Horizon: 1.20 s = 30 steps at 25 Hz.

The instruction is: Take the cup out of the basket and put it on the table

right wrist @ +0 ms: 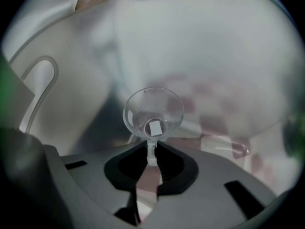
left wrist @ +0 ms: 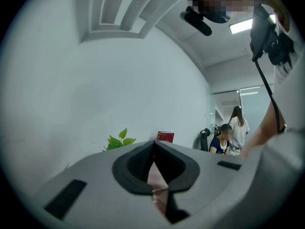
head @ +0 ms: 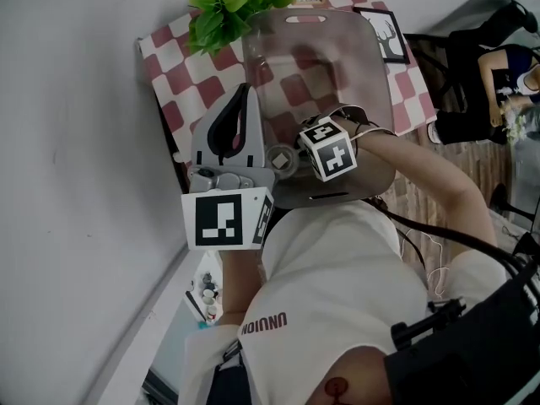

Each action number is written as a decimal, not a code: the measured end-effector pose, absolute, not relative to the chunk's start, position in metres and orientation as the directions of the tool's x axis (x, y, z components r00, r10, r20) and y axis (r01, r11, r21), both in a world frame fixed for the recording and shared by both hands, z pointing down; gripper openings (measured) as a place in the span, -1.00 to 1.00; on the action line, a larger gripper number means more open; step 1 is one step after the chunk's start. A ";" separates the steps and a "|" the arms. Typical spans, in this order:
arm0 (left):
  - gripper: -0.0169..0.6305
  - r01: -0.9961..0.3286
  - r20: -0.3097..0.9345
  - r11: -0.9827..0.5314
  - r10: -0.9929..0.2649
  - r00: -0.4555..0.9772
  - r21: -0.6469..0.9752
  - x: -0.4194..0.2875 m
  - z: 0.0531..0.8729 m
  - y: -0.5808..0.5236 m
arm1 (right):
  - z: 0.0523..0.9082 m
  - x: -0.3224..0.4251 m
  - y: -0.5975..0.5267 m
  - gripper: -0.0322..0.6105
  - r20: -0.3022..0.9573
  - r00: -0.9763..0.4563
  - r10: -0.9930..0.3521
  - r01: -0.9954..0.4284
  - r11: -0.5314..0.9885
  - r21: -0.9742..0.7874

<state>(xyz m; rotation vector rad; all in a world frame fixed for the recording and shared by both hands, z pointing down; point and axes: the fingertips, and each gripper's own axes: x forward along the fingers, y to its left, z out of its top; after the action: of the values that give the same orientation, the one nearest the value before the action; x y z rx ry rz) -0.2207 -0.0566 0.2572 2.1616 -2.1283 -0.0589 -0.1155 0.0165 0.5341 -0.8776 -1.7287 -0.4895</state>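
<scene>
One checked bench [head: 169,66] carries a smoky see-through basket [head: 337,49], with a leafy plant [head: 224,7] at its far left corner. The left claw [left wrist: 153,143], pressed together and empty, sits just beside the basket. The right claw [right wrist: 151,151] reaches inside it, pinching the clear cup [right wrist: 153,112] by its stem

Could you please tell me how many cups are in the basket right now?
1. The clear stemmed glass cup is inside the translucent grey plastic basket, clamped by its stem in the right gripper. No other shows, though parts of the basket are hidden.
</scene>
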 end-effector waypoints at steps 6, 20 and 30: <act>-0.91 -0.995 0.049 -0.014 -0.999 0.019 0.103 -0.219 0.259 -0.055 | 0.529 -0.116 0.015 -0.71 0.940 -0.152 0.304 0.751 0.654 -0.090; -0.91 -0.995 0.050 -0.008 -0.999 0.013 0.101 -0.218 0.256 -0.056 | 0.510 -0.123 -0.002 -0.72 0.942 -0.203 0.266 0.688 0.723 -0.056; -0.91 -0.995 0.045 -0.005 -0.999 0.010 0.103 -0.215 0.258 -0.054 | 0.495 -0.122 -0.019 -0.72 0.951 -0.237 0.199 0.620 0.784 -0.010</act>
<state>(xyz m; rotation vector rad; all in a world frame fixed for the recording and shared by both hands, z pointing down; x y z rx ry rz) -0.2146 -0.0542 0.2576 2.1553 -2.1388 -0.0618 -0.1215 -0.0191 0.4947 -0.6339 -1.8022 -0.4466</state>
